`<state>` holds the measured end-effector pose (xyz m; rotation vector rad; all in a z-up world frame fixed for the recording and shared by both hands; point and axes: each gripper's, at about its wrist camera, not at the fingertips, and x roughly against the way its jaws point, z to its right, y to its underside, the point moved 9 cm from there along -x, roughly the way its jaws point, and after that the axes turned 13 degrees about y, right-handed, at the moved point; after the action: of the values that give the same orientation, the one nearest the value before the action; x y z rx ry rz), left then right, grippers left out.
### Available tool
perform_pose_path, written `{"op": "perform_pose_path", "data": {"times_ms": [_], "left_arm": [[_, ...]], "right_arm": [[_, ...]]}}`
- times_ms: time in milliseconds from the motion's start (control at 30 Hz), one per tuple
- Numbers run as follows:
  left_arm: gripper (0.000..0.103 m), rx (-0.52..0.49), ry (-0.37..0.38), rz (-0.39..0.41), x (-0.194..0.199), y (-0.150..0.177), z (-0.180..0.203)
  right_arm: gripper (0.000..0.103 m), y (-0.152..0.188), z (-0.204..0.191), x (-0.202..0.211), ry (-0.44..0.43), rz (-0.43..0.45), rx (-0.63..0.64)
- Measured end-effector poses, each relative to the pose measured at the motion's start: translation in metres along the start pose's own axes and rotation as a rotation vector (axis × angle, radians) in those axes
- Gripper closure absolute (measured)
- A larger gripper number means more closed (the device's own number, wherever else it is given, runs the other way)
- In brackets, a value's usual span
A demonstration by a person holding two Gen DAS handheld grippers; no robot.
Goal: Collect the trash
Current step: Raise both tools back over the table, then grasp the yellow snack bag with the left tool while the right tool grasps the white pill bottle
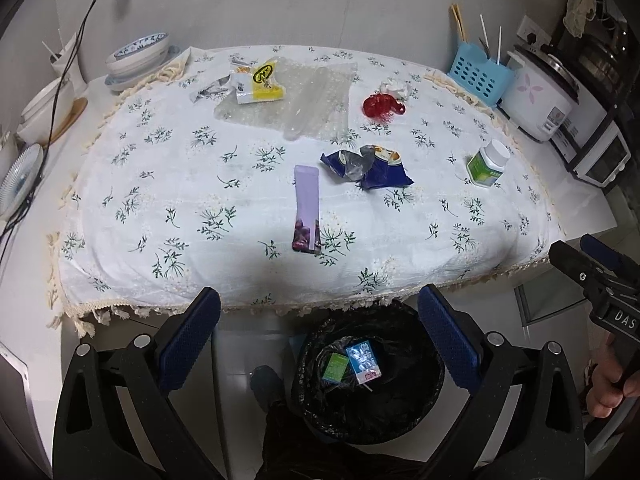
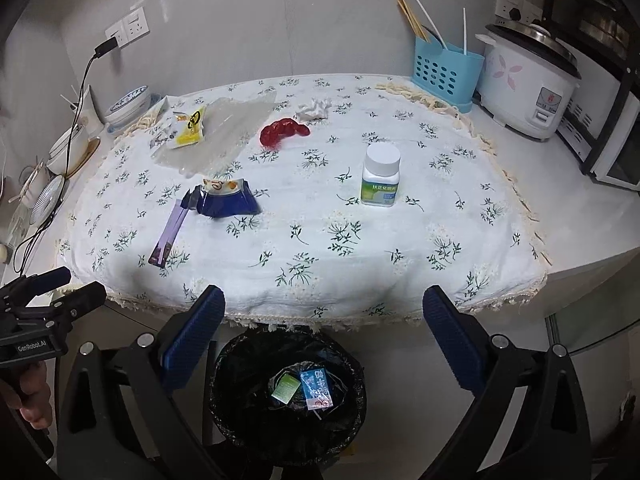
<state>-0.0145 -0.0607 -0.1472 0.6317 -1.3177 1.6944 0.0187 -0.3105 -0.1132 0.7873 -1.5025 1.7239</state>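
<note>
Long purple foil sachet point(image 1: 307, 208) lies lengthwise ahead of the empty, wide-open left gripper point(image 1: 320, 336); the equally open, empty right gripper point(image 2: 324, 336) is farther off.

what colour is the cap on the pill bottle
White, above a green-and-white label on the pill bottle; clearest in the right wrist view.

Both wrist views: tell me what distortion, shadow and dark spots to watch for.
Left wrist view: fisheye bows the tablecloth into a dome; a soft shadow lies on its near edge; the bin interior is dark, though two packets in it show. Right wrist view: same bowing, black vignette in the corners, bin also dim; the white bottle looks sharp.
</note>
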Motion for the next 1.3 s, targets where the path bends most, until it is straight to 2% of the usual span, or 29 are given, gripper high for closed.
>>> {"op": "perform_pose_path", "data": {"times_ms": [667,1100,1300], "left_arm": [[0.006,-0.037,0.018,0.005,-0.009,-0.058,-0.003],[0.006,-0.047,0.023,-0.009,-0.027,-0.091,-0.021],[0.006,-0.034,0.016,-0.011,-0.033,-0.107,-0.042]], "right_arm": [[0.008,-0.050,-0.009,-0.013,0.001,0.029,-0.016],[0.008,-0.081,-0.027,-0.031,0.009,0.023,-0.002],[0.008,-0.095,-0.037,-0.041,0.012,0.021,0.013]]}}
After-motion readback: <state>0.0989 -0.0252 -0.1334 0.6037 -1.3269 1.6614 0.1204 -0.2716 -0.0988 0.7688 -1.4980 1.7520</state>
